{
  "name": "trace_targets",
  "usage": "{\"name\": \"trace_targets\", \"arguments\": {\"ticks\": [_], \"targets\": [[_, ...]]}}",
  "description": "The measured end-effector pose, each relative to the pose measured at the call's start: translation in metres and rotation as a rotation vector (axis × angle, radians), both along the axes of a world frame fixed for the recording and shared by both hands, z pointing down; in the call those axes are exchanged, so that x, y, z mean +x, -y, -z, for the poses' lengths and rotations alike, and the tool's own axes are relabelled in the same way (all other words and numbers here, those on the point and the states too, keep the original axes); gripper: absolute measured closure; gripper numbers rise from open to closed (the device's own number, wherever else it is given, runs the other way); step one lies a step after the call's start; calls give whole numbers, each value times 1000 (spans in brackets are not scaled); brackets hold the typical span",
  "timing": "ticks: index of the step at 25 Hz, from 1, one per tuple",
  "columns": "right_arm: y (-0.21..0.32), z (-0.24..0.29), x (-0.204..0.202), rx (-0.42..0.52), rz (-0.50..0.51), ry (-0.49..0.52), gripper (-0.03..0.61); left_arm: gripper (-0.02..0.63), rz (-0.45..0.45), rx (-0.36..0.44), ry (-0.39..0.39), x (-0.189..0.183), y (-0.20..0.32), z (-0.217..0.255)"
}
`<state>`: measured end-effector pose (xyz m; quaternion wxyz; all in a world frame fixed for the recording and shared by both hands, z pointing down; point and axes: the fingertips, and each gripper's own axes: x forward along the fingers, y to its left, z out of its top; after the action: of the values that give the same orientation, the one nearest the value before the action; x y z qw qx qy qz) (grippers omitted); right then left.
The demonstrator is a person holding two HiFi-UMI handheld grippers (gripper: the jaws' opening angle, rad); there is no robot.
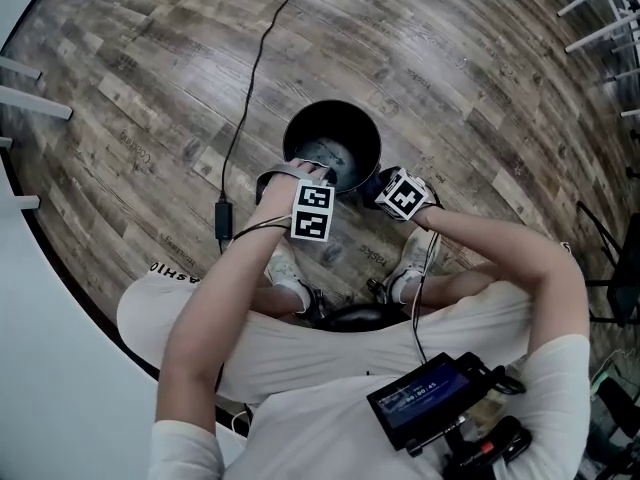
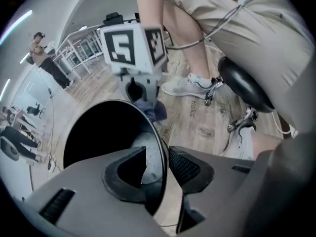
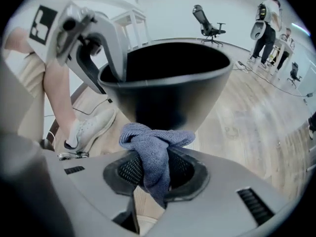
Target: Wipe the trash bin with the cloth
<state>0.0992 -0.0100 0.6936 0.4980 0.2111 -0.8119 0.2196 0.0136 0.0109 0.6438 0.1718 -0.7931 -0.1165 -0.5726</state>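
Pinches the blue-grey cloth (image 3: pixel 155 152) tight in the right hand-held gripper (image 3: pixel 154 174), just beside the outer wall of the black trash bin (image 3: pixel 168 102) on the floor (image 1: pixel 450 68), seemingly to wipe it, and straddles the rim with the left hand-held gripper (image 2: pixel 157 169), jaws apart, likely for steadying.

Bright even light, faint shadows, edges bent fisheye; the bin (image 2: pixel 98 132) interior reads black just beyond the left tongs (image 2: pixel 157 157).

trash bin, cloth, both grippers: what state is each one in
trash bin: standing on the floor, no lid
left gripper: open, jaws astride the trash bin's rim
right gripper: shut on the cloth
cloth: bunched up, clamped between the jaws
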Motion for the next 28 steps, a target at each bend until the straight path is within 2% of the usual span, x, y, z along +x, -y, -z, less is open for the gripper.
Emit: {"name": "trace_targets", "arguments": {"ticks": [2,5,7,10,14,18,24,28], "targets": [[-2,24,0,5,-22,27,472,477,-21,16,32,-9,1,-4],[-2,54,-4,63,5,42,472,484,-45,51,39,-12,1,-11],[1,65,-10,101,20,45,472,518,-92,67,54,-12,-2,-13],[6,64,-12,105,19,20,472,563,-146,85,77,-11,-6,-15],[5,40,-11,85,19,-2,472,563,-124,73,61,-6,-9,-15],[12,4,-5,104,43,-46,472,563,-78,85,43,3,-5,-15],[16,-67,-5,68,-31,-20,472,563,1,84,-5,17,2,-13],[19,-107,-6,84,-11,-53,472,561,22,78,-42,27,7,-11]]}}
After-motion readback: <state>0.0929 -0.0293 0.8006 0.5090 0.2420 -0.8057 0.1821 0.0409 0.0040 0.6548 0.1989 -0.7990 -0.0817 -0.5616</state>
